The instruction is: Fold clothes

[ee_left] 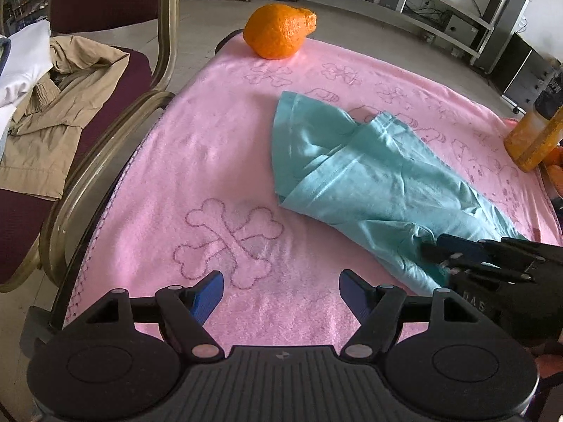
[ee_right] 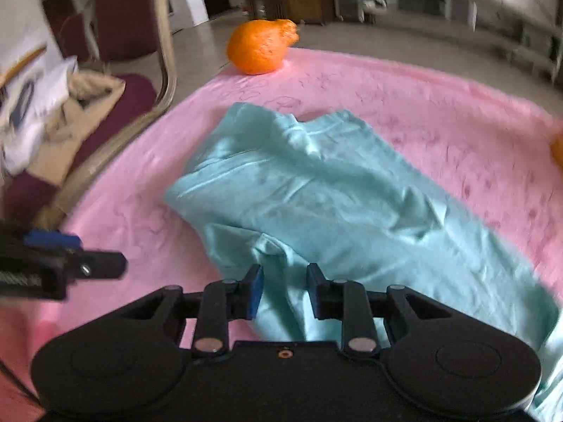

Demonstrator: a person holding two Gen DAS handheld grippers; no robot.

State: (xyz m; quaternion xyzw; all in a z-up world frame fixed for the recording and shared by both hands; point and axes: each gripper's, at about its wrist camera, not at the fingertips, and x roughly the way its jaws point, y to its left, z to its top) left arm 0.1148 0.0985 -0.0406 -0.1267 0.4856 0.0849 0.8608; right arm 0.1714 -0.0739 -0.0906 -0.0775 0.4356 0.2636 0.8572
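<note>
- Over the near edge of the pink towel, the left gripper was held with its blue-padded jaws wide apart and nothing between them; only bare towel was seen in the gap.
- Just to its right, the right gripper was positioned over the near end of the teal garment. Its jaws were parted with cloth seen in the gap, but no pinch could be confirmed; whether fabric was being gathered or let go could not be told, the right view being blurred.
- The garment was laid diagonally across the towel, from the near right corner toward the middle. One layer was doubled over another along its length, and the far end was bunched and wrinkled.
- By judgement, the folding was only partly achieved: some overlap was present, yet no flat, squared bundle was shown. Smoothing and at least one further fold would seem to be left.
- Farther out, an orange fruit was set on the towel's far edge, well apart from the garment, and a jar of orange contents was seen at the right edge.
- Beyond the table, a chair bearing a beige jacket was visible at the left.
</note>
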